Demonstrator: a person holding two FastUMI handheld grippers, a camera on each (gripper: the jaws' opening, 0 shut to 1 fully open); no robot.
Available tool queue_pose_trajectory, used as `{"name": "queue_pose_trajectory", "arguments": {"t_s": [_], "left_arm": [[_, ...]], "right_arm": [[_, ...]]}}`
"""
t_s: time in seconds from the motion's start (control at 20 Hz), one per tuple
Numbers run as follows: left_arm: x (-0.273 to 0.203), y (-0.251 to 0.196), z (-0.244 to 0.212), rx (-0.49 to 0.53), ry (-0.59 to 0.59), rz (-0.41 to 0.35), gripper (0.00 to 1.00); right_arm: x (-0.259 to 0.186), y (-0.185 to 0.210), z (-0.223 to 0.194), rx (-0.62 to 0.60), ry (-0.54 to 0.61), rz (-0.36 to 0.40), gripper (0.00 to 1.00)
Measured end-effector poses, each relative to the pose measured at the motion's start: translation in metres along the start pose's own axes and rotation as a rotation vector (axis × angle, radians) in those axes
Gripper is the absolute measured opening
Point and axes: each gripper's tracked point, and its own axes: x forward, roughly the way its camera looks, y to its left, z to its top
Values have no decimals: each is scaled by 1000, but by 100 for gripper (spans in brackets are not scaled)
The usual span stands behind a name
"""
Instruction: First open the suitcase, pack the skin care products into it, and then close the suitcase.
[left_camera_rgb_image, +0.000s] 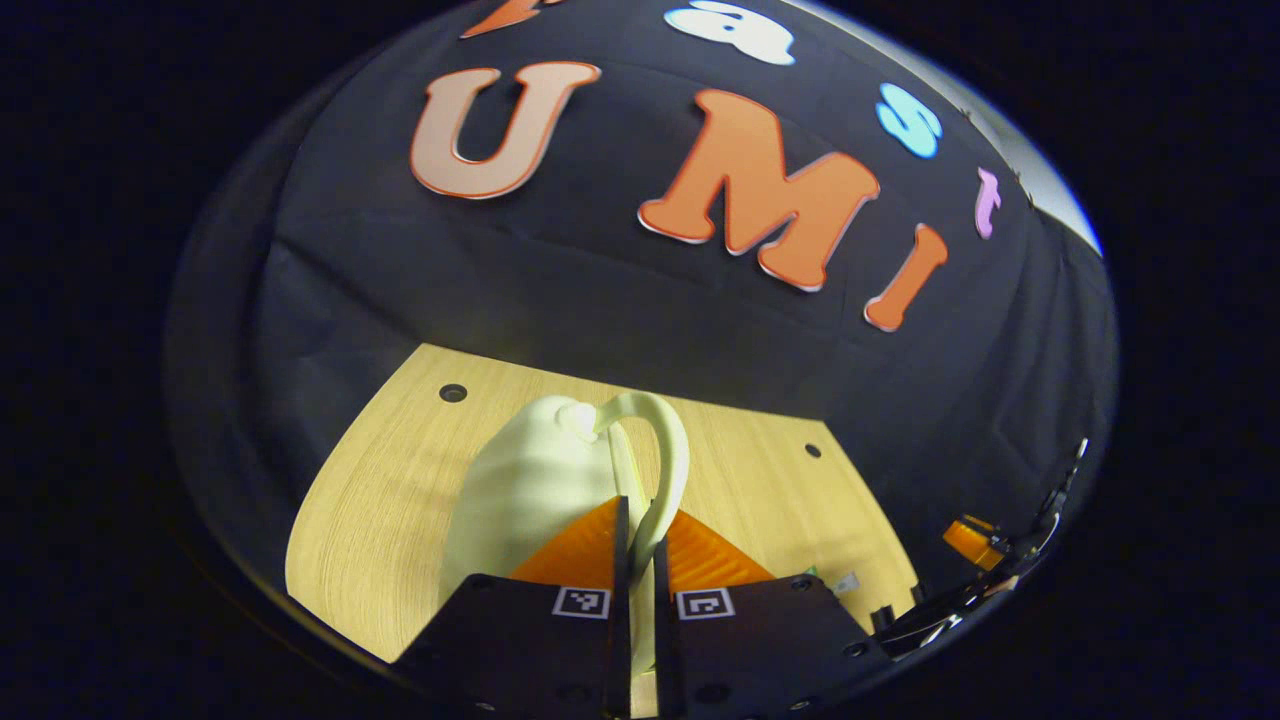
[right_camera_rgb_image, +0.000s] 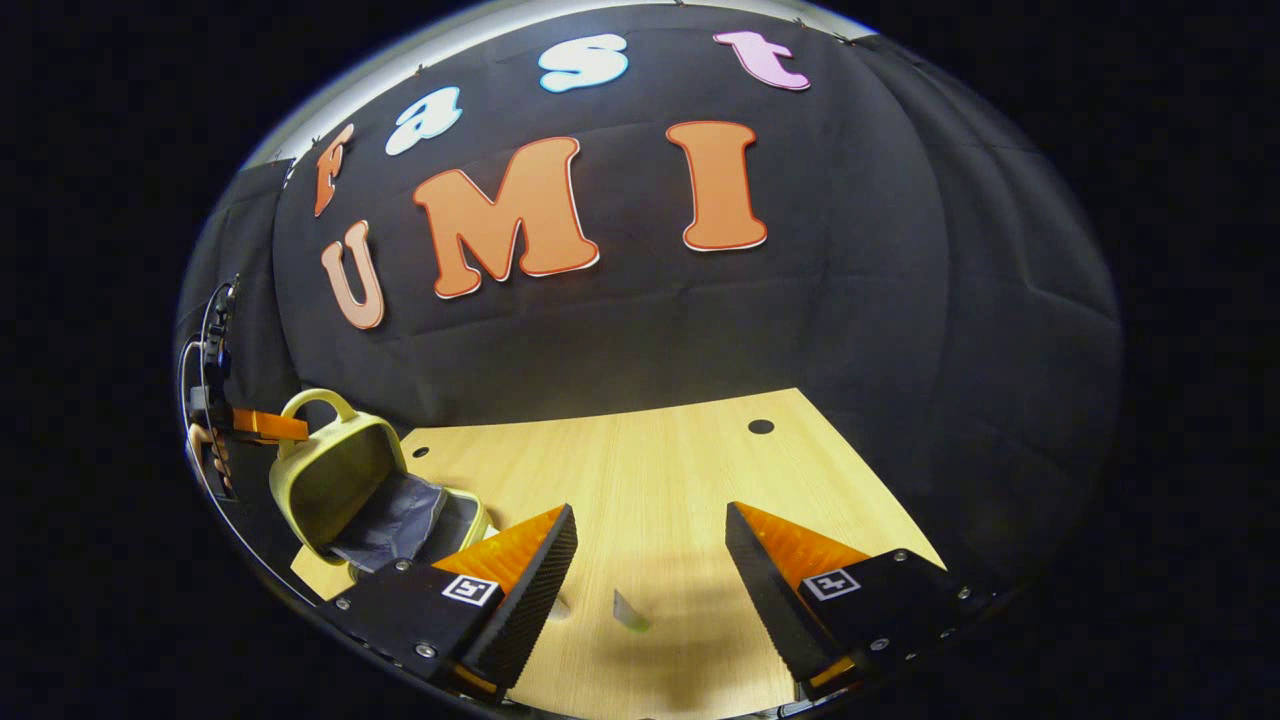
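A small pale yellow-green suitcase (right_camera_rgb_image: 335, 480) stands open at the table's left end, its lid raised and dark lining showing inside. My left gripper (left_camera_rgb_image: 640, 510) is shut on the lid's curved handle (left_camera_rgb_image: 672, 440), and the lid's outer shell (left_camera_rgb_image: 530, 490) rises just behind it. That same gripper (right_camera_rgb_image: 262, 426) appears far left in the right gripper view, at the handle. My right gripper (right_camera_rgb_image: 650, 555) hovers open above the table, with nothing between its fingers. A small clear, greenish item (right_camera_rgb_image: 630, 610) lies on the wood below it.
The wooden table (right_camera_rgb_image: 680, 470) has small round holes (right_camera_rgb_image: 761, 427) near its back edge. Black cloth hangs close behind it. Small items (left_camera_rgb_image: 845, 582) lie near the table's right edge in the left gripper view, with the other gripper (left_camera_rgb_image: 975, 545) beyond.
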Motion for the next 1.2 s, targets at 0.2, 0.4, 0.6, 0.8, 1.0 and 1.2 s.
{"name": "queue_pose_trajectory", "arguments": {"t_s": [0.2,0.4,0.6,0.8,1.0,1.2], "left_arm": [[-26,70,24,-69,-59,37,10],[-21,156,29,-120,-85,135,4],[-32,244,0,-150,-54,234,4],[-29,312,-47,-179,34,306,5],[-16,357,-94,-223,106,337,6],[-1,385,-135,-258,195,356,5]], "right_arm": [[2,18,2,-5,0,17,95],[4,38,1,-7,-4,32,95],[6,58,-6,-29,-7,26,95],[9,77,-12,-49,-5,25,95],[11,86,-14,-72,-11,6,95],[13,83,-20,-62,-9,-26,95]]}}
